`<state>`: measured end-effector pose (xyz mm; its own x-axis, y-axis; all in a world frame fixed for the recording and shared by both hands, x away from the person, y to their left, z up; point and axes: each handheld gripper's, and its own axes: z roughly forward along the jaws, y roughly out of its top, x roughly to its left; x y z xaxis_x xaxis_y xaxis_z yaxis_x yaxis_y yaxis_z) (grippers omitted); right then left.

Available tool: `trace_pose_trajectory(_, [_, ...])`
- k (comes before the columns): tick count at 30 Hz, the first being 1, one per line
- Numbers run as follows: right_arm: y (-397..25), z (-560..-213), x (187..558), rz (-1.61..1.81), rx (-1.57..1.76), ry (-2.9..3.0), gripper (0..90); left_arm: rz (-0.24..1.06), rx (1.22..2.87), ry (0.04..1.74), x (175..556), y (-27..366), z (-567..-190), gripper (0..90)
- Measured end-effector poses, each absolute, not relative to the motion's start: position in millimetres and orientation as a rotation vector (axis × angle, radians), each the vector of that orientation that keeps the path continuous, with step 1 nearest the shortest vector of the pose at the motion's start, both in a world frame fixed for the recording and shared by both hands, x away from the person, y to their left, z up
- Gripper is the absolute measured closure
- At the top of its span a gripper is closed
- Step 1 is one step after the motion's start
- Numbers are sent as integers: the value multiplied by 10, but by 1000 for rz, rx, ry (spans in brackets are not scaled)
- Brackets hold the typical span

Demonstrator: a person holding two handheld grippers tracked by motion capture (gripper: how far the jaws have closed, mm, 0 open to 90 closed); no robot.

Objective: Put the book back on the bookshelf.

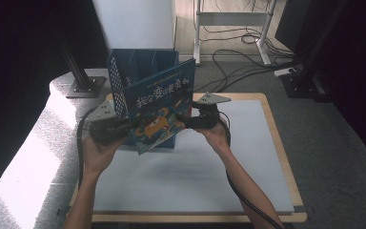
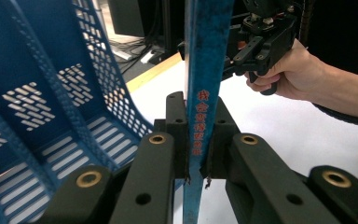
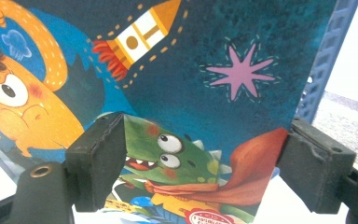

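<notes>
A blue picture book (image 1: 159,102) with cartoon monsters on its cover is held upright over the table, in front of a blue perforated file rack (image 1: 124,62). My left gripper (image 1: 126,126) is shut on the book's spine (image 2: 205,70), a pad pressing on each side. The rack's mesh walls (image 2: 42,93) are close on its left in that view. My right gripper (image 1: 183,123) is at the book's right lower edge. Its jaws stand wide apart in front of the cover (image 3: 191,70), gripping nothing. A corner of the rack (image 3: 326,56) shows past the book.
A pale grey mat (image 1: 219,162) covers a wood-rimmed board (image 1: 286,157). The rack stands at its back left. Beyond the table are loose cables on the floor (image 1: 238,62), white desk legs (image 1: 198,33) and a dark stand base (image 1: 83,86).
</notes>
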<state>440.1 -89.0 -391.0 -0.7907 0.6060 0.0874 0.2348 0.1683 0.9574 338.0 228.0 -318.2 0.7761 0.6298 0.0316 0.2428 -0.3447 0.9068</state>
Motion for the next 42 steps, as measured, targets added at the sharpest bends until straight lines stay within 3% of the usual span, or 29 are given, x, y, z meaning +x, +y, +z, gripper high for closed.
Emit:
trace_pose_trajectory(20, [-463,-3945,4509,1696,710,2152,207,532,1881,739,3228,2615,-3297,831])
trace_pose_trajectory(26, [-512,-3943,4448,1673,710,2114,278,584,1887,759,3202,2612,-3282,832])
trace_pose_trajectory(33, [-411,-3943,4386,1703,646,2190,558,593,1869,785,3229,2598,-3293,833])
trace_pose_trajectory(42, [-172,-4011,4348,1640,618,2253,562,588,1835,802,3326,2549,-3341,833])
